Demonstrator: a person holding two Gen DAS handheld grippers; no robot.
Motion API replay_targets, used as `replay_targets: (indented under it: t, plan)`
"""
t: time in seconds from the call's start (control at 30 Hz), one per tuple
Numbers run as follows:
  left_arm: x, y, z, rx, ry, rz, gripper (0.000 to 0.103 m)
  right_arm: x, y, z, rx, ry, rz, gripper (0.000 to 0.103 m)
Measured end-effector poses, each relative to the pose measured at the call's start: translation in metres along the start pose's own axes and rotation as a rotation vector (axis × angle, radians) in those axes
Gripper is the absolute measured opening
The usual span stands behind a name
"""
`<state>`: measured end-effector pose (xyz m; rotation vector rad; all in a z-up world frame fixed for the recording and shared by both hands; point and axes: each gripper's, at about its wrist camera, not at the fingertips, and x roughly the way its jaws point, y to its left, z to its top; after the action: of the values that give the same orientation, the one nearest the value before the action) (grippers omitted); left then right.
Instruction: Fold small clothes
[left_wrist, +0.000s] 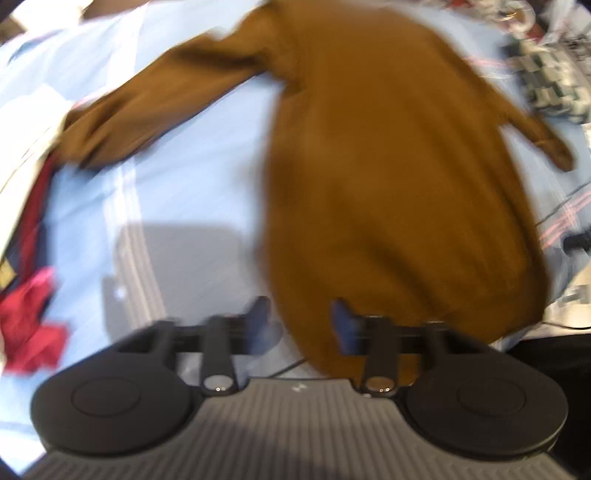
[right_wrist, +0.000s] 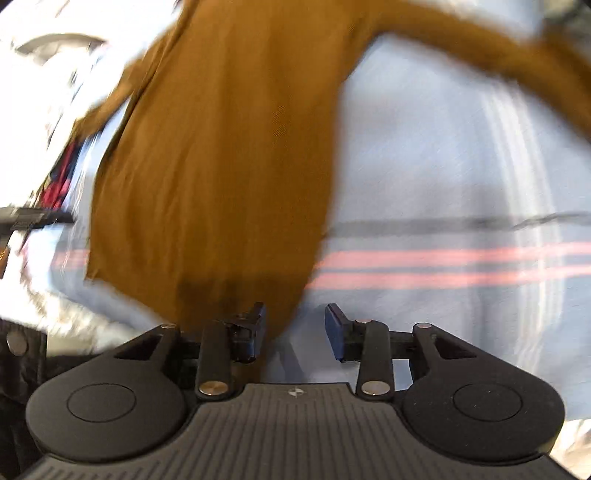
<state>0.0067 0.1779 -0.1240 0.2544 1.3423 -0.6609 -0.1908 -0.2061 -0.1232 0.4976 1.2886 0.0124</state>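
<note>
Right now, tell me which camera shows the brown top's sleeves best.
The left wrist view: the brown top lies spread on the blue sheet, both sleeves in sight. The right wrist view shows mostly its body, one sleeve running off frame, the other partly seen.

Motion blur smears the brown top (left_wrist: 388, 166) throughout.

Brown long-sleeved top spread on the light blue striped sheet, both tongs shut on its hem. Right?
Not quite. The brown long-sleeved top does lie on the light blue striped sheet, but both wrist views show the left tongs and right tongs open, gripping nothing.
</note>
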Motion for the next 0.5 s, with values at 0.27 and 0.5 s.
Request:
replay_targets:
  t: [0.27, 0.5]
  plan:
    - [0.031, -0.101, 0.053, 0.089, 0.001, -0.131, 0.062, -0.079, -0.123, 0.073, 0.094, -0.389, -0.509, 0.092]
    - [0.049, -0.144, 0.073, 0.113, 0.029, -0.125, 0.063, -0.046, -0.175, 0.13, -0.069, -0.298, -0.426, 0.08]
